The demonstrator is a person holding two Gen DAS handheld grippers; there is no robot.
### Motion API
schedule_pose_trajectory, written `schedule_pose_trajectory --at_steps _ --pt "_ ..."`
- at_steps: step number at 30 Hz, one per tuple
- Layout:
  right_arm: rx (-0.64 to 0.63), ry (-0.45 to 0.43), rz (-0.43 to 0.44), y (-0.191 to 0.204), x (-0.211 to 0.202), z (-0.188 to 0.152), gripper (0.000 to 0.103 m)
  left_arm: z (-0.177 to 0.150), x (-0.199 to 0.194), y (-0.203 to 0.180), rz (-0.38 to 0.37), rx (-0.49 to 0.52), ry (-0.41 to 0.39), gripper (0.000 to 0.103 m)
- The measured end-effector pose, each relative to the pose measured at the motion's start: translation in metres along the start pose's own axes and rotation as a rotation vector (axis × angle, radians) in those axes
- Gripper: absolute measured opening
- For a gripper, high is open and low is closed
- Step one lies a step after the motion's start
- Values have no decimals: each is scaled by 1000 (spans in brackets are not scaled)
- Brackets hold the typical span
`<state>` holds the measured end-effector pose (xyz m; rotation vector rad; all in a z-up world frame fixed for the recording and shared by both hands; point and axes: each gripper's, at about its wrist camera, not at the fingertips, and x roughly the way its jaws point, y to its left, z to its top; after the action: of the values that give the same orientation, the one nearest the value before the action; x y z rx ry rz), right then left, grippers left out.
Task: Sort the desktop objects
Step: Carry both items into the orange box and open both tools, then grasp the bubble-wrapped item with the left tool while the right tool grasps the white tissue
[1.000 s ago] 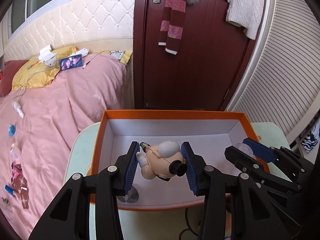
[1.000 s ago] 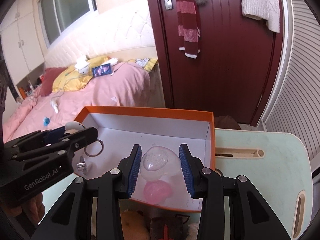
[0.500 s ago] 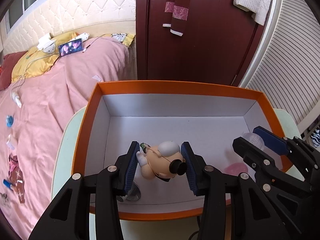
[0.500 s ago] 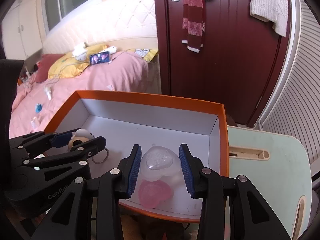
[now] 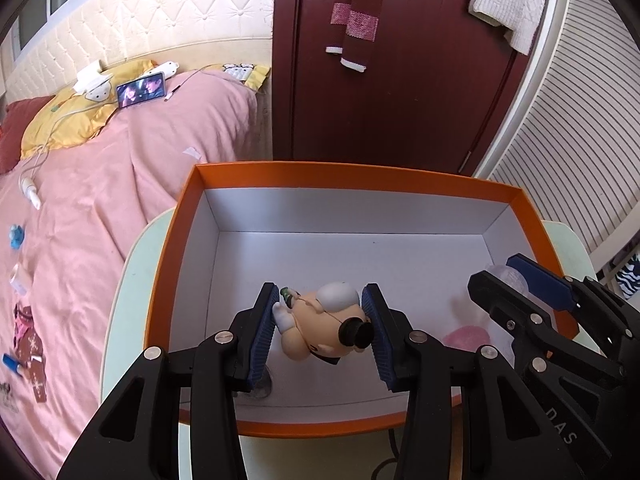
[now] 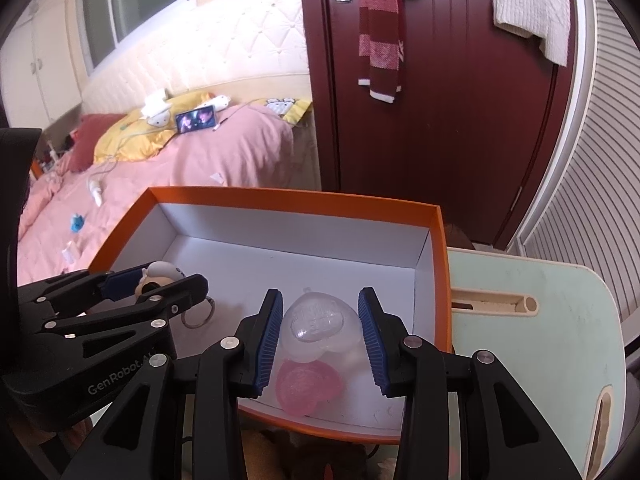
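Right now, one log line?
left tool: shut on figurine | right tool: shut on clear heart case | both over orange box

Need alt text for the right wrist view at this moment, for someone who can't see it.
The right gripper holds a clear heart-shaped case between its blue pads over an orange box with a white interior, a pink heart-shaped piece just below it. At left, the left gripper holds a small cartoon figurine with a key ring; a pink bed and dark red door lie behind.
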<state>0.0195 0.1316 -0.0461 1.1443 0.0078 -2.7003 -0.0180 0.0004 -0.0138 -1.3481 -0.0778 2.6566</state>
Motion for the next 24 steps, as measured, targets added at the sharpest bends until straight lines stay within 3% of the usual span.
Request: schedule_pose_trajectory --at_steps 3,5,7,10,12,18,21,24 --pt "8 -8 0 -2 -2 2 39 1 -3 -2 -9 4 0 46" --pt "14 -15 -1 -3 -5 3 39 1 -8 -4 5 1 -14 60" --pt "21 -26 -1 -3 -9 4 40 2 -15 -5 22 2 -38 68" --pt "37 -51 -5 -7 -18 5 50 2 -28 -4 28 0 -79 73" --pt "47 -64 -6 -10 -24 4 55 2 -37 0 11 -16 -95 74" --pt "56 -101 -20 -18 -50 -7 56 -13 -68 11 38 -18 -143 74" --pt "73 -115 -38 -26 -64 -19 72 -30 -82 19 72 -5 -153 74" --pt "105 -135 -43 -36 -78 -36 74 -54 -89 30 103 -7 -138 74"
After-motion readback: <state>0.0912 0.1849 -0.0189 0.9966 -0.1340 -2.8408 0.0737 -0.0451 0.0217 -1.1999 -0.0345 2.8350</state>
